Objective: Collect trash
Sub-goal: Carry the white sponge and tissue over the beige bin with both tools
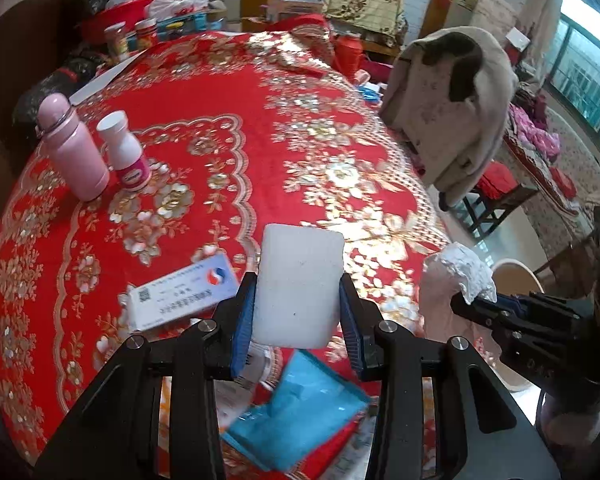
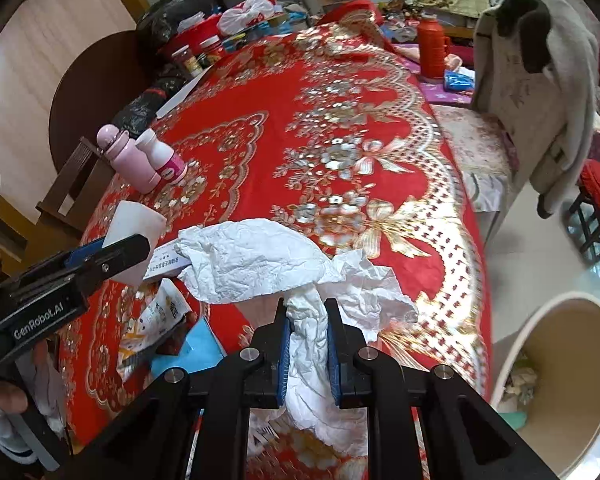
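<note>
- Right wrist view: our right gripper (image 2: 307,344) clamps crumpled tissue (image 2: 260,264); its loose tail could snag short of the bin (image 2: 556,360).
- Our left gripper (image 1: 298,320) clamps a white block (image 1: 300,280), which could slip.

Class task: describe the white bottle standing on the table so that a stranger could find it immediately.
Start at the red-and-gold tablecloth and look to its left edge. Two bottles stand there together. Beside the all-pink flask, the white bottle is shorter, with a magenta label.
</note>
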{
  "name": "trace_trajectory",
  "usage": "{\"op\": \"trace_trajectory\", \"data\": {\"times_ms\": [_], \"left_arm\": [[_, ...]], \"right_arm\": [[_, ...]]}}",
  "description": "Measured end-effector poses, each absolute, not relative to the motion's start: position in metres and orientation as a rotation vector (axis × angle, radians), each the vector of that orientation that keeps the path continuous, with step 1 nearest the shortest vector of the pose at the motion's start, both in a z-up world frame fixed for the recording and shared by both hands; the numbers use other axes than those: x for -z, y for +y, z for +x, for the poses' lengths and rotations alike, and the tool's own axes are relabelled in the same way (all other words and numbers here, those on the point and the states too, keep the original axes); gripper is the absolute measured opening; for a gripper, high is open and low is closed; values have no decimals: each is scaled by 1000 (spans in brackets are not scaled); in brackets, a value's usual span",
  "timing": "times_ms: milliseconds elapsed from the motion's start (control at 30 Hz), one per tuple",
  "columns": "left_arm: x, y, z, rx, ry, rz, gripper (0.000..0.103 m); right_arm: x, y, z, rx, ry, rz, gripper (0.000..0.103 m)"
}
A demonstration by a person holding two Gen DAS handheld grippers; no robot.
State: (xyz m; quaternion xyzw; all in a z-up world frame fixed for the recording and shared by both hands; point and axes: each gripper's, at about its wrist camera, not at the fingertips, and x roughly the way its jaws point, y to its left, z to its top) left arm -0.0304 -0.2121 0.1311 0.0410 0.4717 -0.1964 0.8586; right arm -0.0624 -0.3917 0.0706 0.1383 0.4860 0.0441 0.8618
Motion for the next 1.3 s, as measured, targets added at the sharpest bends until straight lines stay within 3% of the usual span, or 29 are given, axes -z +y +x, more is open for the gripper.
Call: {"op": "trace_trajectory", "data": {"times_ms": [733,1300], "left_arm": [[-143,-350,-121,601,973,183,37],[-123,-438,-168,729,1022,245,37]], "right_arm": [[-85,-511,-173,97,996,347,15],[-67,-584,-237,238,1021,426,15]]}}
